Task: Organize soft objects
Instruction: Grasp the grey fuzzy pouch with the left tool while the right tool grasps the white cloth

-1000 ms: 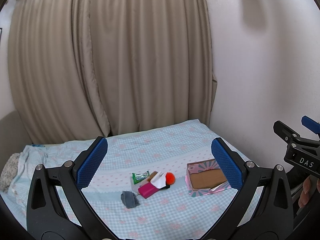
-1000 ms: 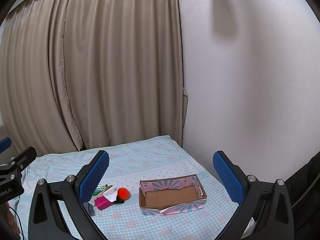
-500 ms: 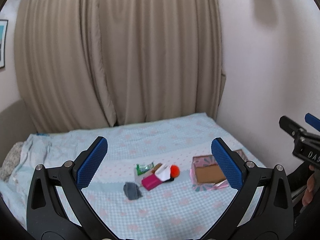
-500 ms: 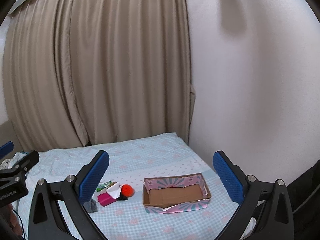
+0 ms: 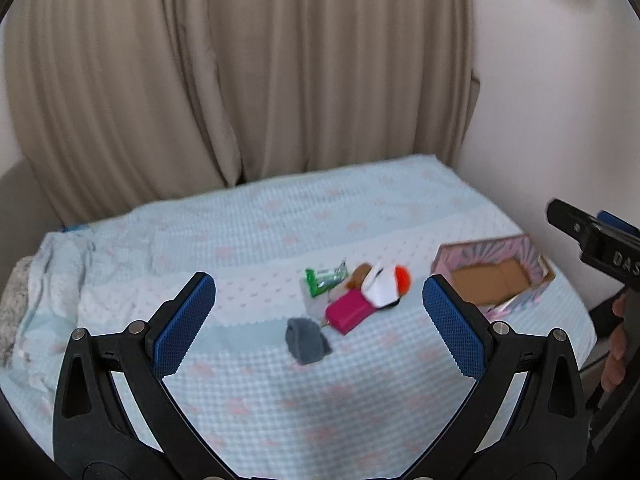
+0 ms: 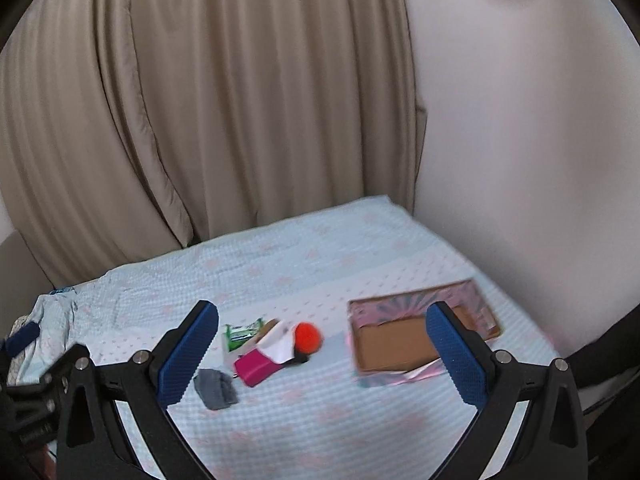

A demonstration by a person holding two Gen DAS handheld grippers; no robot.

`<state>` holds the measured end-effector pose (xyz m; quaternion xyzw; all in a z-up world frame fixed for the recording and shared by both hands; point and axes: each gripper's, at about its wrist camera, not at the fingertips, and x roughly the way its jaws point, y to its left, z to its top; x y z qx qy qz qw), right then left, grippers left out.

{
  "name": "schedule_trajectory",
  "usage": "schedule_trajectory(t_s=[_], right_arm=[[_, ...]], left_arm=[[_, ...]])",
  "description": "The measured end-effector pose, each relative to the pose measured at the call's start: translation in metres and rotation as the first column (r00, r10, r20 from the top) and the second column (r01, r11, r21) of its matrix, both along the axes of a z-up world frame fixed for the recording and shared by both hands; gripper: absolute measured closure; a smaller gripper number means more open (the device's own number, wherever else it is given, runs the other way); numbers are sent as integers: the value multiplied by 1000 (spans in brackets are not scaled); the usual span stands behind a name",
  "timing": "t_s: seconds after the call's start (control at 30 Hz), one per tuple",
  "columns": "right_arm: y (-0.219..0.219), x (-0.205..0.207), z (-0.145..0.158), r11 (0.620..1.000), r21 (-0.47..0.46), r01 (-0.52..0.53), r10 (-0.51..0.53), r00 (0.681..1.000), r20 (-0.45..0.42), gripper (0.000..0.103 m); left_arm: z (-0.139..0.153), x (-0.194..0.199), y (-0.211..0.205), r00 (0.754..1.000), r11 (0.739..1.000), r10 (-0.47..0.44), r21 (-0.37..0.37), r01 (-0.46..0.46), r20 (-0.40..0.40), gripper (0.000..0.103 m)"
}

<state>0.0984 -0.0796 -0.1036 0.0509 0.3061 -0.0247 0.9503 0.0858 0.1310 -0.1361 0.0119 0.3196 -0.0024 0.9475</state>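
Soft, even indoor light; slight motion blur, fisheye-curved edges.

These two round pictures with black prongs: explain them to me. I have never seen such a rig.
A person holds a two-finger grasping tool in each hand, each with a fisheye camera looking along its blue-padded fingers. One picture is from the left tool, the other from the right tool. Both are open and hold nothing. On the bed lie a grey cloth, a magenta pouch, a green packet, an orange ball and an open cardboard box, empty as far as it shows.
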Motion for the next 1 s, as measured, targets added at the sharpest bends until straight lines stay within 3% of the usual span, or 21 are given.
schedule_trajectory(t_s=[0.27,0.6,0.8,1.0], right_arm=[[61,71,-103,1000,-5,7,-8,993,-118,0],[92,144,-252,1000,8,21,-18,973,-230,0],[104,171,-312,1000,6,-15,16,975,-222,0],[103,197,-340,999,25,36,-30,977,-211,1]], left_arm=[[-123,70,43,988,996,-80,-43,74,-131,0],[-264,116,55,970,994,-101,-69,88,-223,0],[-322,135,47,966,992,-121,-55,112,-230,1],[-349,152,38,961,991,-132,-67,119,-244,9]])
